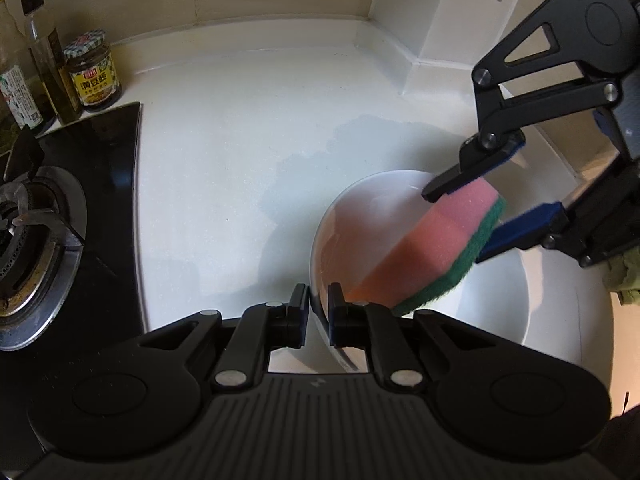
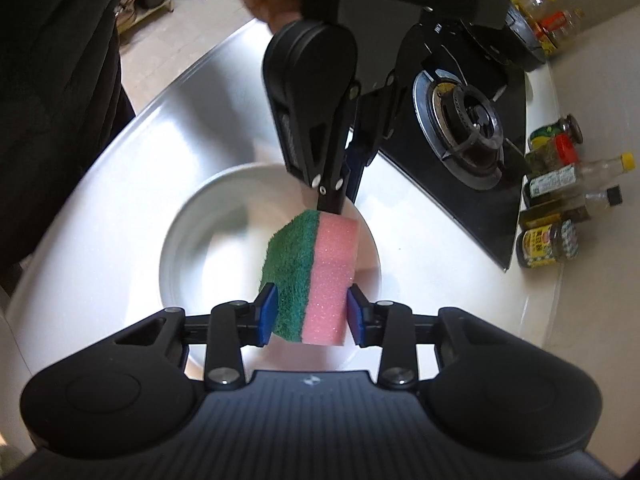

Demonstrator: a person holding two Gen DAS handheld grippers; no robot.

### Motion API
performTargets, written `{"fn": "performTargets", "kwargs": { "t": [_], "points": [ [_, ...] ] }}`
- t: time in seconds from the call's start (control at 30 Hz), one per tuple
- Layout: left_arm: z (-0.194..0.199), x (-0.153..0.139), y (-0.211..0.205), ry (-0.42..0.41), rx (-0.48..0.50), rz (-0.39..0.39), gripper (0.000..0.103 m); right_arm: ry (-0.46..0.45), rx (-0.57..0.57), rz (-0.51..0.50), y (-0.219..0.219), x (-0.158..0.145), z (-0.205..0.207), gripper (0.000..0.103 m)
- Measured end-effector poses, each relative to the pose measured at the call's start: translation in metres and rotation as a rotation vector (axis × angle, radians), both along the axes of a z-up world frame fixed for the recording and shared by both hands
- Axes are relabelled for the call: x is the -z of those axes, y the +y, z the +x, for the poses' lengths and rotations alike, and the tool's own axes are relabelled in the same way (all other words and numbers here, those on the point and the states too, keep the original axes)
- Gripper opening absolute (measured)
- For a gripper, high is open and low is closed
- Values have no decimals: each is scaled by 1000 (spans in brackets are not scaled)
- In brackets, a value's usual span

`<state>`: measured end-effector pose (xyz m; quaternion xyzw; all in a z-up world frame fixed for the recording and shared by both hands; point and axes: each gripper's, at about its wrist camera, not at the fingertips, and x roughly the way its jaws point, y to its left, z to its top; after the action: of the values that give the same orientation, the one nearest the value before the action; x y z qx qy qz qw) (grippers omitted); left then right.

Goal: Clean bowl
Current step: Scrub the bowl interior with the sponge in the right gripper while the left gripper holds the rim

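Note:
A white bowl (image 1: 360, 208) stands tilted on the white counter, its rim pinched between the fingers of my left gripper (image 1: 319, 308), which is shut on it. My right gripper (image 1: 460, 216) is shut on a pink sponge (image 1: 432, 240) with a green scouring side, and the sponge reaches down inside the bowl. In the right wrist view the sponge (image 2: 316, 276) sits between the blue pads of my right gripper (image 2: 311, 314), above the bowl (image 2: 208, 240), and the left gripper (image 2: 332, 196) clamps the bowl's far rim.
A black gas hob (image 1: 60, 216) with a burner lies left of the bowl and also shows in the right wrist view (image 2: 472, 132). Sauce jars and oil bottles (image 1: 92, 72) stand by the wall. A wet patch (image 1: 320, 152) spreads on the counter behind the bowl.

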<state>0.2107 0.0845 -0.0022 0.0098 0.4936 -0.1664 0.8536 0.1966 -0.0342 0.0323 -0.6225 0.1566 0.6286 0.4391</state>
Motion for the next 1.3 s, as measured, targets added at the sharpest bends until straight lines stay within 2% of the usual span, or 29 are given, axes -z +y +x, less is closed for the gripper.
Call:
{"fn": "performTargets", "kwargs": {
  "t": [0.2,0.27,0.37,0.63,1.07,1.3],
  "points": [
    [-2,-18,8,-92,52,-21,0,-16,-37,19,-2,3,-4,32],
    [-2,-28,10,-122,93,-82,0,-21,-48,27,-3,4,-5,32],
    [-1,-36,5,-141,138,-76,0,-15,-48,40,-3,3,-7,32],
    [0,-24,-8,-95,201,-57,0,-36,-63,51,-2,6,-10,32],
    [-23,-12,-3,-68,124,-95,0,-36,113,127,-2,10,-2,38],
    [-28,-8,-4,-59,157,-105,0,-63,188,143,-5,13,-6,38]
  ]
}}
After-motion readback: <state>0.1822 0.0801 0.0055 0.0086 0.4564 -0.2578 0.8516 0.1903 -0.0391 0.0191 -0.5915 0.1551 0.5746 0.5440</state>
